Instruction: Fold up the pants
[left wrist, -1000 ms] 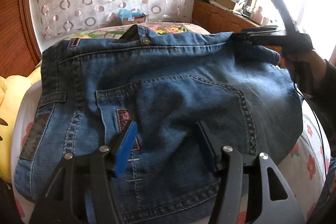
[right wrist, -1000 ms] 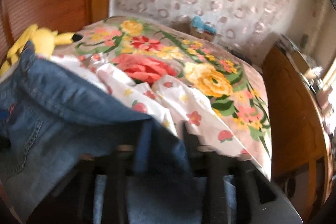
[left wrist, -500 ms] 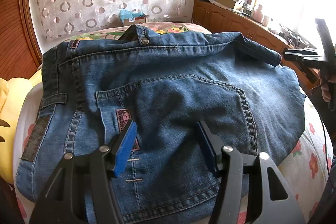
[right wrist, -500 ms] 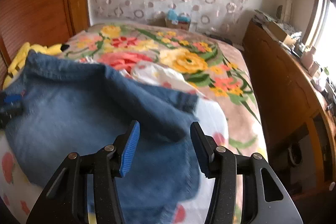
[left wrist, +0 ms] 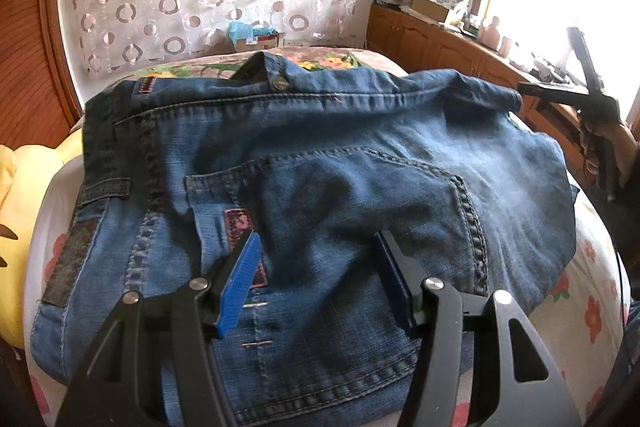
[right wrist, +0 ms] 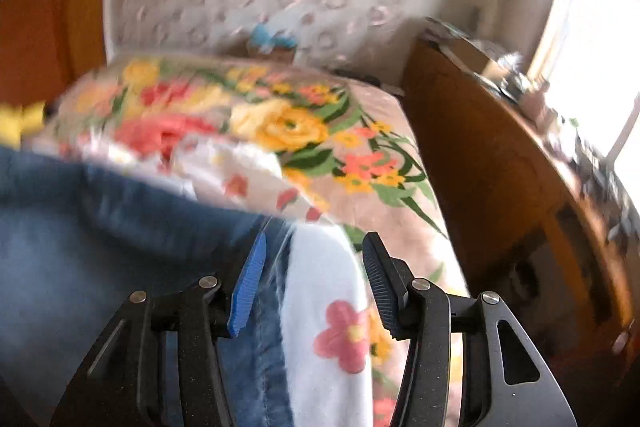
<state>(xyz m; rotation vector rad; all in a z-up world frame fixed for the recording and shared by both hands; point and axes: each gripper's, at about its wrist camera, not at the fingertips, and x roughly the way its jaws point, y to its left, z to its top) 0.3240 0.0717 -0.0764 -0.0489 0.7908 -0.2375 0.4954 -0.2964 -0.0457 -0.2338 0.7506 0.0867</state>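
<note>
My left gripper stands with jaws apart and empty over the folded jeans, which fill the frame's centre on the floral bed. My right gripper, also parted and empty, sits at the jeans' right edge, lower centre of its blurred view.

Legible text: none in either view.

Item 1: small dark-red woven label on the jeans, at the upper left corner of the back pocket; it bears a pattern, but any lettering is too small to read.

Item 2: dark patch near the left edge of the jeans; nothing on it can be made out.

Item 3: metal waistband button at the far edge of the jeans; any embossing cannot be read.

Right wrist view: blurred, nothing legible.
</note>
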